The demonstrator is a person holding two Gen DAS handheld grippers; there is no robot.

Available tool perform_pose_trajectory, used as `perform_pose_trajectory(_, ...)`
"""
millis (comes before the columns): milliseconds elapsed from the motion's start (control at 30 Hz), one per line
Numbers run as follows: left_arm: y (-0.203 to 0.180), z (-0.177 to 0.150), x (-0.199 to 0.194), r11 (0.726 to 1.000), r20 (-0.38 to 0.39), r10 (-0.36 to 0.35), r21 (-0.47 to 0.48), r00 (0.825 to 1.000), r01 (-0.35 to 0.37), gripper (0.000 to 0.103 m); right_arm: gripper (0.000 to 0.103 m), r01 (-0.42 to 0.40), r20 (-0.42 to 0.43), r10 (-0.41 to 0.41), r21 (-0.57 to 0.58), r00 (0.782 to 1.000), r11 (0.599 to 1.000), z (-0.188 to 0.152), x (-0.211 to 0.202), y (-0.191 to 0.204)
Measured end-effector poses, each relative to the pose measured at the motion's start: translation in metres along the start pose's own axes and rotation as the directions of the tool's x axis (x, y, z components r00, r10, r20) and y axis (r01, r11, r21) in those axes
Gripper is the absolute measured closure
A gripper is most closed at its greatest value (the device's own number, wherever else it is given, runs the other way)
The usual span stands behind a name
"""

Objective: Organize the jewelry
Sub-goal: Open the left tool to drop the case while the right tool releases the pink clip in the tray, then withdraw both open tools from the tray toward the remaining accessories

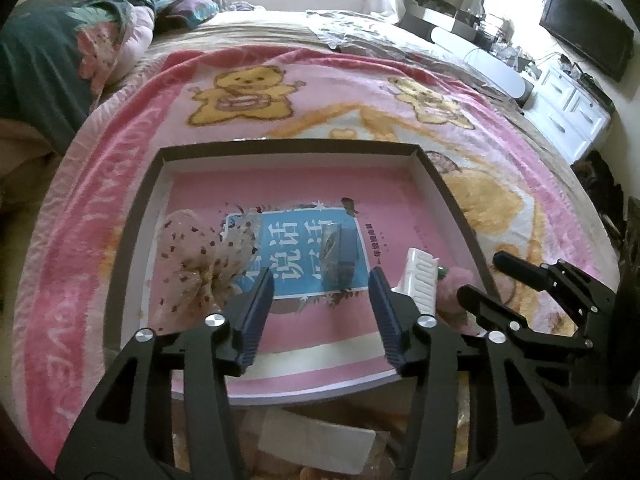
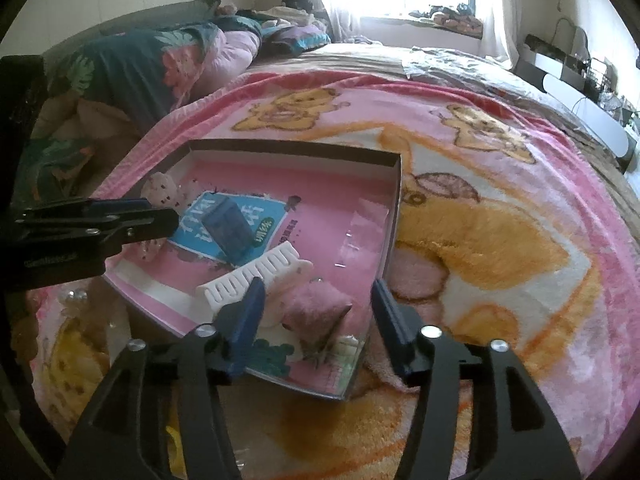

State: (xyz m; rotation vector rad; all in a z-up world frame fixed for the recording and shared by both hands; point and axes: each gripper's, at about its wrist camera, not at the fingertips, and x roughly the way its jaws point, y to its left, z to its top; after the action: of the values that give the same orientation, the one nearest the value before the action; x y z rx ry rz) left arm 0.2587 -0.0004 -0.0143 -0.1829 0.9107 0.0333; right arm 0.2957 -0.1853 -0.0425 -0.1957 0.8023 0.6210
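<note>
A shallow box [image 1: 132, 216] with a pink printed floor lies on the bed; it also shows in the right wrist view [image 2: 394, 200]. In it lie a dotted tulle bow [image 1: 196, 256], a small blue packet [image 1: 340, 252], a white comb clip [image 1: 418, 280] and a fluffy pink hair piece [image 2: 316, 306]. My left gripper [image 1: 322, 284] is open and empty, hovering over the box's near part, just short of the blue packet. My right gripper [image 2: 318, 298] is open and empty, its fingers on either side of the pink hair piece at the box's near right corner. The comb [image 2: 252, 276] lies just left of it.
The box rests on a pink teddy-bear blanket [image 1: 360, 92]. Folded quilts and pillows [image 1: 60, 52] lie at the bed's left. A white drawer unit [image 1: 568, 112] and a dark screen [image 1: 588, 40] stand at the right. A clear bead piece [image 2: 74, 296] lies on the blanket left of the box.
</note>
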Motion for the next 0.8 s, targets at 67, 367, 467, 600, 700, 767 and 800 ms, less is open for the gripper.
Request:
perform_pose_trajectory(67, -0.001, 0.000, -0.007, 1.000, 0.012, 0.007, 0.001, 1.000, -0.007, 0.054, 0.024, 0.007, 0.027, -0.007, 0.006, 1.000, 1.000, 0.001, -0.008, 0.001)
perform_pose_trajectory(367, 0.004, -0.001, -0.034, 1.000, 0.054, 0.020, -0.025, 0.998, -0.019, 0.037, 0.007, 0.031, 0.110, -0.033, 0.019, 0.993, 0.999, 0.006, -0.041, 0.002)
perform_pose_trajectory(467, 0.005, -0.003, -0.044, 0.999, 0.065, 0.023, -0.031, 0.998, -0.021, 0.029, 0.007, 0.035, 0.129, -0.039, 0.029, 0.991, 0.999, 0.006, -0.050, 0.002)
perform_pose_trajectory(600, 0.002, -0.005, -0.057, 1.000, 0.085, 0.018, -0.024, 0.996, -0.016, 0.015, 0.006, 0.041, 0.155, -0.046, 0.037, 0.987, 0.998, 0.007, -0.066, 0.005)
perform_pose_trajectory(700, 0.001, -0.006, -0.066, 1.000, 0.098, 0.027, -0.016, 0.995, -0.026, 0.010, 0.005, 0.049, 0.175, -0.056, 0.043, 0.983, 0.998, 0.007, -0.078, 0.008)
perform_pose_trajectory(767, -0.001, -0.008, -0.072, 1.000, 0.107, 0.024, -0.013, 0.994, -0.023, 0.009, 0.005, 0.049, 0.186, -0.056, 0.044, 0.981, 0.998, 0.008, -0.085, 0.011)
perform_pose_trajectory(800, -0.001, -0.008, -0.075, 1.000, 0.111, 0.023, -0.013, 0.994, -0.022, 0.009, 0.005, 0.050, 0.192, -0.057, 0.044, 0.980, 0.998, 0.009, -0.089, 0.012)
